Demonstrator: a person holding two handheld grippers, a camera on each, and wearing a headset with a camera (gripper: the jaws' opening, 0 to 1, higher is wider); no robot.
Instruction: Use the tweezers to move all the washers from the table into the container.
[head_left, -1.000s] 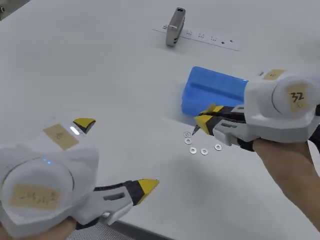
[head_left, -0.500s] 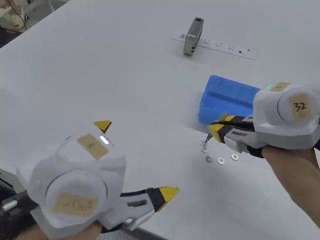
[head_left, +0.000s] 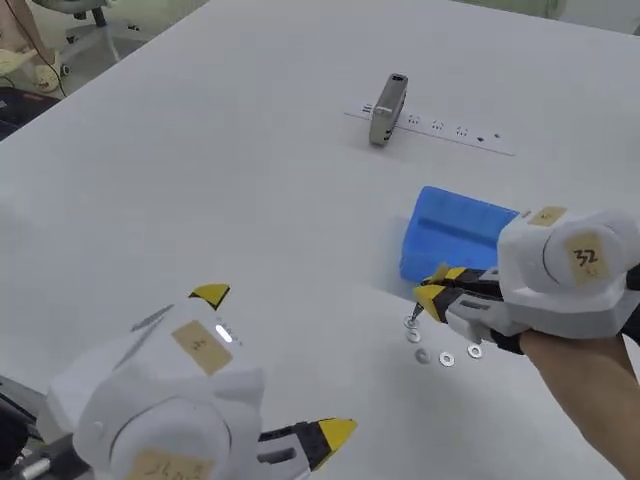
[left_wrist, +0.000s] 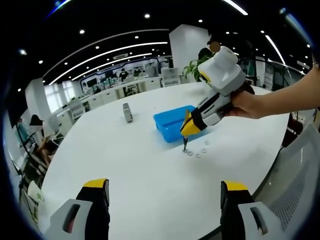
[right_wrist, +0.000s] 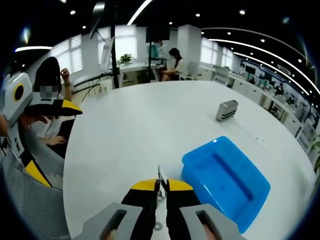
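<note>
Tweezers (head_left: 414, 318), clenched in the right tool (head_left: 432, 290), have descended onto the washers (head_left: 446, 359) at 6 o'clock of the blue container (head_left: 455, 235); apparently none lifted yet. Left tool (head_left: 272, 363) hangs released.

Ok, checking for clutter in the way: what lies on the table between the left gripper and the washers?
Nothing: the left gripper view shows bare white table from the left gripper, tongs open, to the washers.
</note>
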